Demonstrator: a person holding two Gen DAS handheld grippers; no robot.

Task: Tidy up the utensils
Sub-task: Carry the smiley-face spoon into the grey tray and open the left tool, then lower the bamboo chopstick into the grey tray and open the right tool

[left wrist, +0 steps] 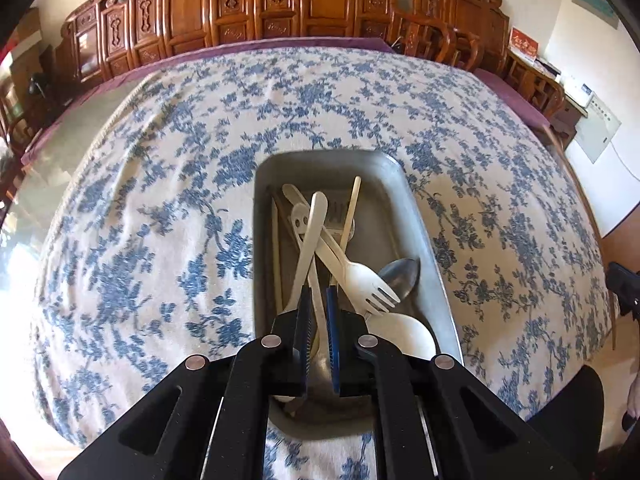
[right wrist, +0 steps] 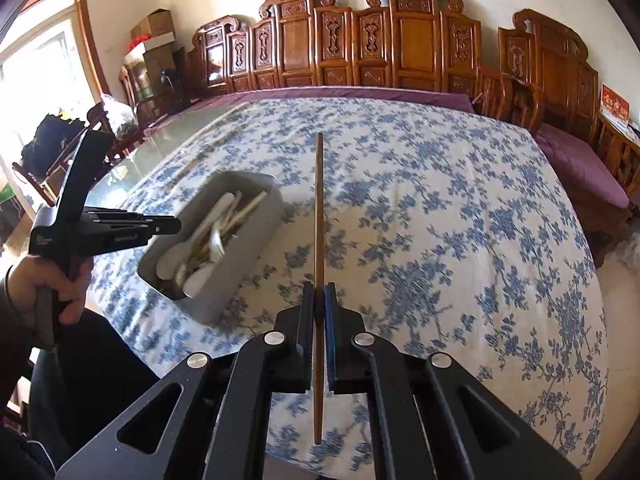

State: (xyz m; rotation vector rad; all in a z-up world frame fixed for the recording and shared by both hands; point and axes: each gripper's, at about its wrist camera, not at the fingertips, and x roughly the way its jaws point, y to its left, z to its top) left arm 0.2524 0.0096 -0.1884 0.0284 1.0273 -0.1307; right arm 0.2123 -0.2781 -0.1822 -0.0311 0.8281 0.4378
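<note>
Your right gripper (right wrist: 319, 300) is clamped on a thin brown chopstick (right wrist: 319, 208), pinched low on its length; it is likely light, stiff and apt to pivot, so hold it nearer the middle. Your left gripper (left wrist: 317, 300) hovers with fingers slightly parted over the metal tray (left wrist: 424, 240) of piled plastic utensils (left wrist: 352, 270).
</note>
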